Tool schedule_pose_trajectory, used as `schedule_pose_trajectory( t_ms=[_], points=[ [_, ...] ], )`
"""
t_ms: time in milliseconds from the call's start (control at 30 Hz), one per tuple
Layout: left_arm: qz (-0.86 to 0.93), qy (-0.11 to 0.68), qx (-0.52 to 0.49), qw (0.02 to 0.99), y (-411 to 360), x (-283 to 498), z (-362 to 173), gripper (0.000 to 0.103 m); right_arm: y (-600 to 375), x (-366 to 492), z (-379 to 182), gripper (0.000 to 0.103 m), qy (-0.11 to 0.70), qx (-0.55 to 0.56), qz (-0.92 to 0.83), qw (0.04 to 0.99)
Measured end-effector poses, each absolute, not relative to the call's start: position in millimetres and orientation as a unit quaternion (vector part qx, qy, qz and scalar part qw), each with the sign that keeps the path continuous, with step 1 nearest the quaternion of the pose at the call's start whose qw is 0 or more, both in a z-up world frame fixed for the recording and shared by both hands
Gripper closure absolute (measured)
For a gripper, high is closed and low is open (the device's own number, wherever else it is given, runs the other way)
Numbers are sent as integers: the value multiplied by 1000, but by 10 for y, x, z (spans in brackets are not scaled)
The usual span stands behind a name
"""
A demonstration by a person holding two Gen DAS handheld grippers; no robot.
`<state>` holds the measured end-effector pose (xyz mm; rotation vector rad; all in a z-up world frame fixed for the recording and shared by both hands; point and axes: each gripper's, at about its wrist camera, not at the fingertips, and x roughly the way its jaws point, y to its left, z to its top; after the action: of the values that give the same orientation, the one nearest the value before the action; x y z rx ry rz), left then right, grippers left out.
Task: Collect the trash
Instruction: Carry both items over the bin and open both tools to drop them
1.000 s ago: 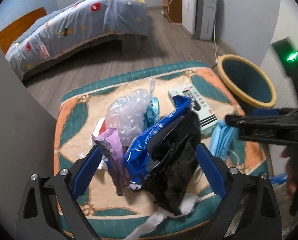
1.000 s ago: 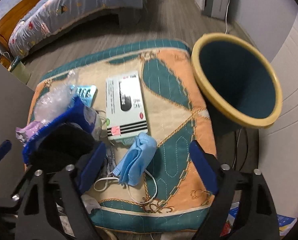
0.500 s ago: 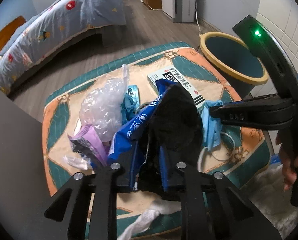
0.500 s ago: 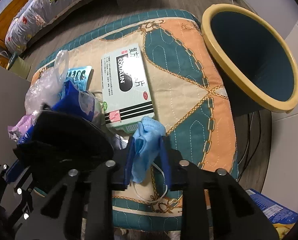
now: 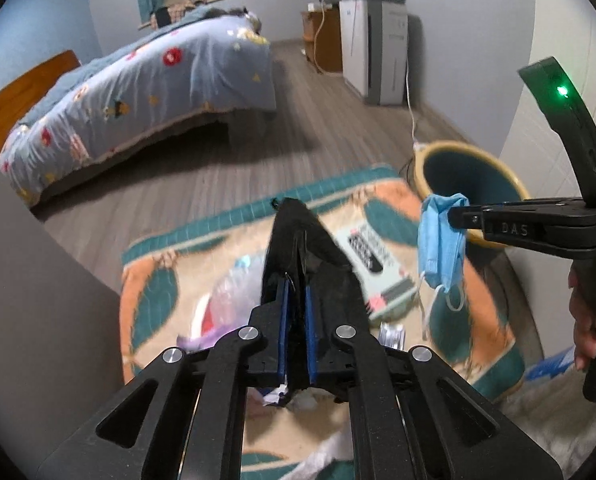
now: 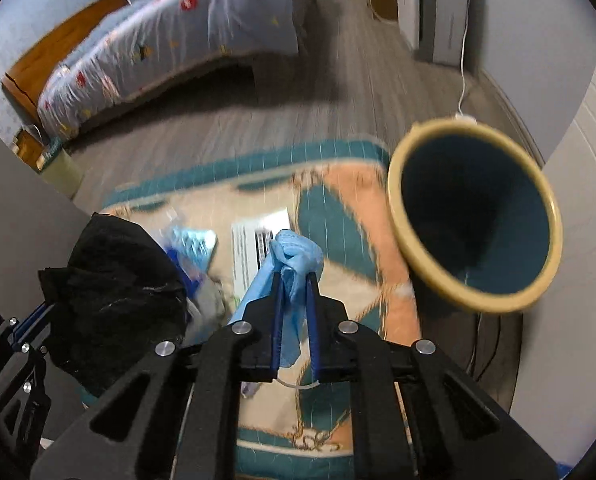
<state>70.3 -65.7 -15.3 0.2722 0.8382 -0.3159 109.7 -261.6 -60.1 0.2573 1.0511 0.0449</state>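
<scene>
My left gripper [image 5: 295, 292] is shut on a crumpled black plastic bag [image 5: 298, 240] and holds it above the patterned cushion [image 5: 149, 280]. The bag also shows at the left of the right wrist view [image 6: 109, 292]. My right gripper [image 6: 293, 280] is shut on a light blue face mask [image 6: 295, 256], lifted off the cushion; in the left wrist view the mask [image 5: 440, 240] hangs from it with its ear loop dangling. The yellow-rimmed teal bin [image 6: 474, 220] stands right of the cushion, beyond the mask.
A green-white medicine box [image 5: 374, 264], a clear plastic wrap [image 5: 233, 296], a purple wrapper and white tissue lie on the cushion. A bed [image 5: 137, 92] stands behind on the wood floor. A white cabinet [image 5: 378, 56] and a cable are at the back right.
Both grippers closed, the left on the black bag and the right on the blue mask, then lifted them off the cushion. The mask has moved toward the bin.
</scene>
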Motion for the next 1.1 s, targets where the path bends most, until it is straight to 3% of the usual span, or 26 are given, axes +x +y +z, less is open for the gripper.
schedule_pose_trajectory(
  t_ms=[467,1100],
  points=[
    [-176,376,146,898,-1104,1302,22,95,-3475,1536,-300,93,446,148,-10,883],
    [-328,378,180,847,-2963,1575,-553,95,-4784,1689,-823,93,480,134,-155,853]
  ],
)
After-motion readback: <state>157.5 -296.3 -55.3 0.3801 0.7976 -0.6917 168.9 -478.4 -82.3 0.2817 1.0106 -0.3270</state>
